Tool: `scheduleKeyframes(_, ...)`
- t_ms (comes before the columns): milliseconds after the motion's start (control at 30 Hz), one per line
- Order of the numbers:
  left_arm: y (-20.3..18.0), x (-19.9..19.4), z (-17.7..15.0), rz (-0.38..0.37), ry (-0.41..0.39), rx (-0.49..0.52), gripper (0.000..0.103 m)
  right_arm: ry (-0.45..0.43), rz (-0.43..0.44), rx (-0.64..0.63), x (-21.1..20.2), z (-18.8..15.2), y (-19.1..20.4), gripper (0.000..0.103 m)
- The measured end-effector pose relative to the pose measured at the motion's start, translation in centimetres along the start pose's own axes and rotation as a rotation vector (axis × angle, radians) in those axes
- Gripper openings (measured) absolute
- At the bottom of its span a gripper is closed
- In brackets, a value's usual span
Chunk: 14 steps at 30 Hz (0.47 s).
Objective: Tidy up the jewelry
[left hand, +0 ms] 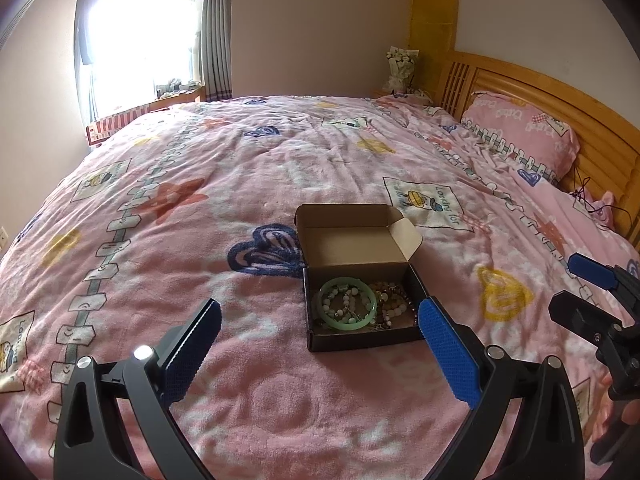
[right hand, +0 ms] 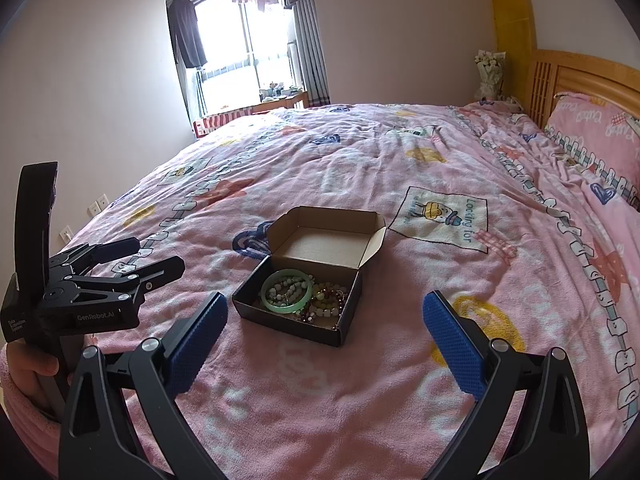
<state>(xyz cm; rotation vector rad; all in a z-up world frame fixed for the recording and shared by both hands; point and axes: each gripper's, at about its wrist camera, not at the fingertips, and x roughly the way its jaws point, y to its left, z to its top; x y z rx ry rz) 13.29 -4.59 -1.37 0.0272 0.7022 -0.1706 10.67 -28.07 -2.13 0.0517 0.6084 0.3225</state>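
Note:
A small black cardboard box (left hand: 316, 304) with its brown lid flap up sits on the pink bedspread. It also shows in the right wrist view (right hand: 256, 312). Inside lie a green bangle (left hand: 370, 322), a pale bead bracelet (left hand: 338, 304) and brown and dark bead bracelets (left hand: 394, 300). The bangle (right hand: 280, 307) and beads (right hand: 324, 304) show in the right wrist view too. My left gripper (left hand: 320, 342) is open and empty, just short of the box. My right gripper (right hand: 324, 332) is open and empty, near the box's front. Each gripper shows in the other's view (left hand: 576, 288) (right hand: 156, 258).
The bed (left hand: 240, 168) fills the view, with a pink pillow (left hand: 520, 132) and wooden headboard (left hand: 560, 96) at right. A window with curtains (right hand: 240, 48) and a low table stand beyond the far edge. A flower bouquet (right hand: 490, 74) stands in the corner.

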Motion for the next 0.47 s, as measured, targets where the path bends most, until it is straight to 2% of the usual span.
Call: scheduleKeyframes(467,0.06,-0.15,-0.01,-0.026,0.002,-0.009,0.097,0.002,0.002,0.000,0.10,-0.10,0.03,0.096)
